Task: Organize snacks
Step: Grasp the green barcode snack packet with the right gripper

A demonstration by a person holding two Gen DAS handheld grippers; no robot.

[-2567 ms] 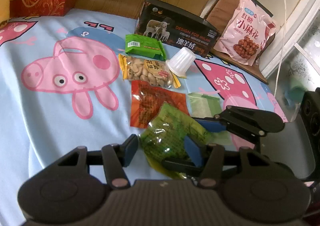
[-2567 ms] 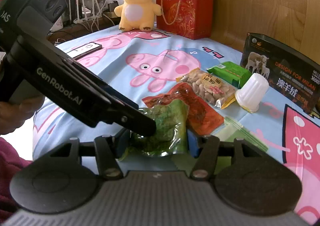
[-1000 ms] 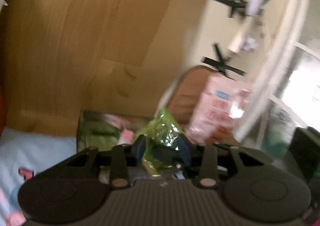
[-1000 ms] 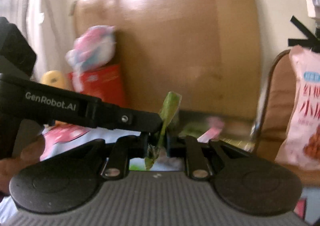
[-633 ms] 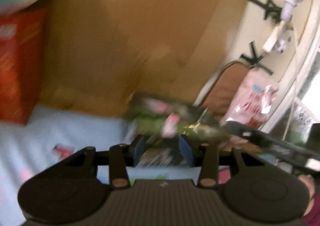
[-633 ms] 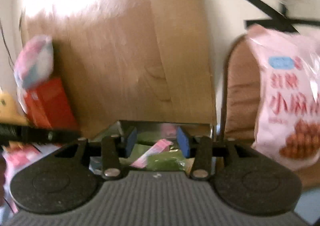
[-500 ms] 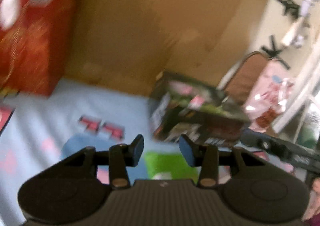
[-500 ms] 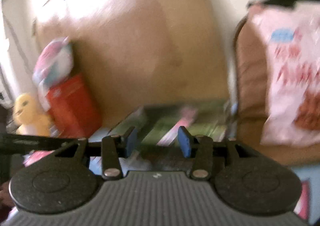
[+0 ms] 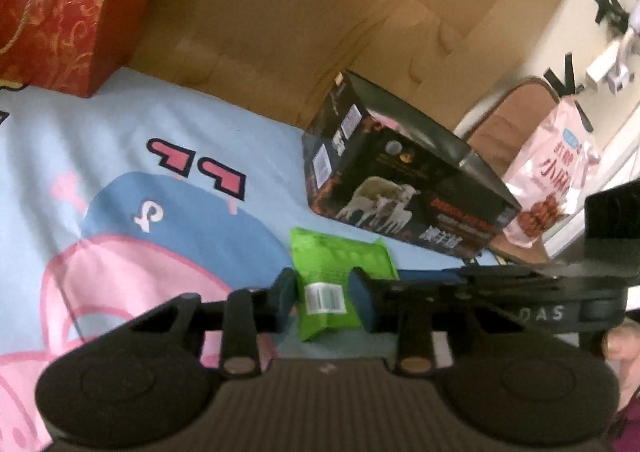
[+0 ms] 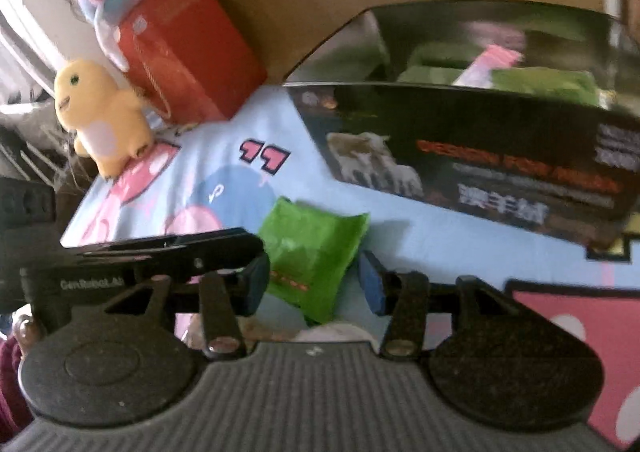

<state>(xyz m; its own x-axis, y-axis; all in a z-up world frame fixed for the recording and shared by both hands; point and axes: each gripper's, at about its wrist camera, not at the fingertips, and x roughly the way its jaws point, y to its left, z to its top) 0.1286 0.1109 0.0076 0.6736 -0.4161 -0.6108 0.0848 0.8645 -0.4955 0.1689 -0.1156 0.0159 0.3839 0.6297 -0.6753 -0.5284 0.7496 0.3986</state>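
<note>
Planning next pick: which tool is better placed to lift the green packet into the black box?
Left. The left tool is shut on the green packet at its barcode end; the right tool's jaws are closing, not yet pressing it.

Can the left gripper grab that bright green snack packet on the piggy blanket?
Probably yes. The left gripper is already down around the green packet, a finger on each side, nothing covering it. The right gripper, jaws closing, is crowding the same packet, so they might bump.
</note>
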